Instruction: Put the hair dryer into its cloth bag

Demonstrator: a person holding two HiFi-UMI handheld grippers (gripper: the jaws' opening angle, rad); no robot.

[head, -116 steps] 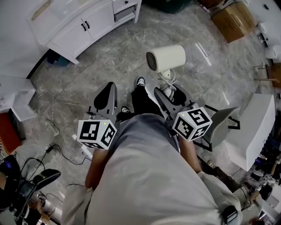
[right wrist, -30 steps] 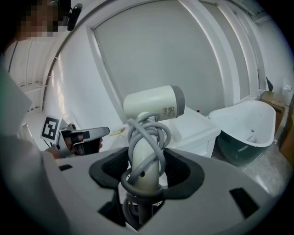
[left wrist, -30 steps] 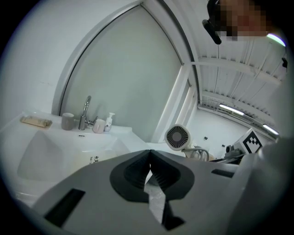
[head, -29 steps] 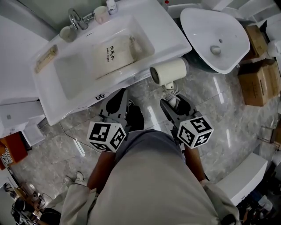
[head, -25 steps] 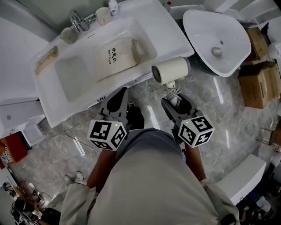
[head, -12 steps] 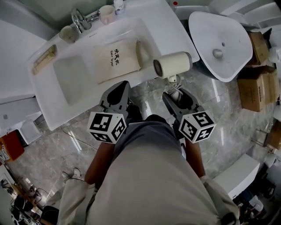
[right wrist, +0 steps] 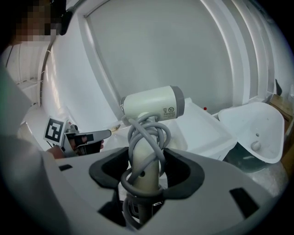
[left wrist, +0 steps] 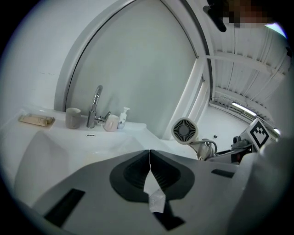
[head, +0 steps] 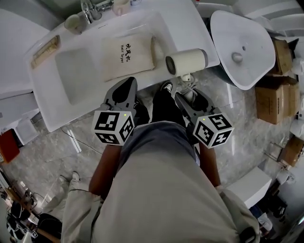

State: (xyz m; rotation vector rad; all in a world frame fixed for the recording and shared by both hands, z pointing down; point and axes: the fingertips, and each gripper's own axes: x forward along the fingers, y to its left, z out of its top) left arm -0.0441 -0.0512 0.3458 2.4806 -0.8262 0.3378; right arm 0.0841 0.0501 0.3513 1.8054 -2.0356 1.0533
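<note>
Head view: one hair dryer (head: 187, 61), one cloth bag (head: 126, 59), one faucet (head: 90, 7).

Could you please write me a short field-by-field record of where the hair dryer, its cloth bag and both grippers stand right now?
Hair dryer: held upright by its handle, cord coiled round the handle, over the washbasin's near right edge
Cloth bag: lying flat in the washbasin, print up, nothing touching it
Right gripper: shut on the hair dryer's handle
Left gripper: shut, nothing between its jaws, just short of the bag
Also there: faucet and cup at the back
Task state: dryer not yet in the bag
</note>
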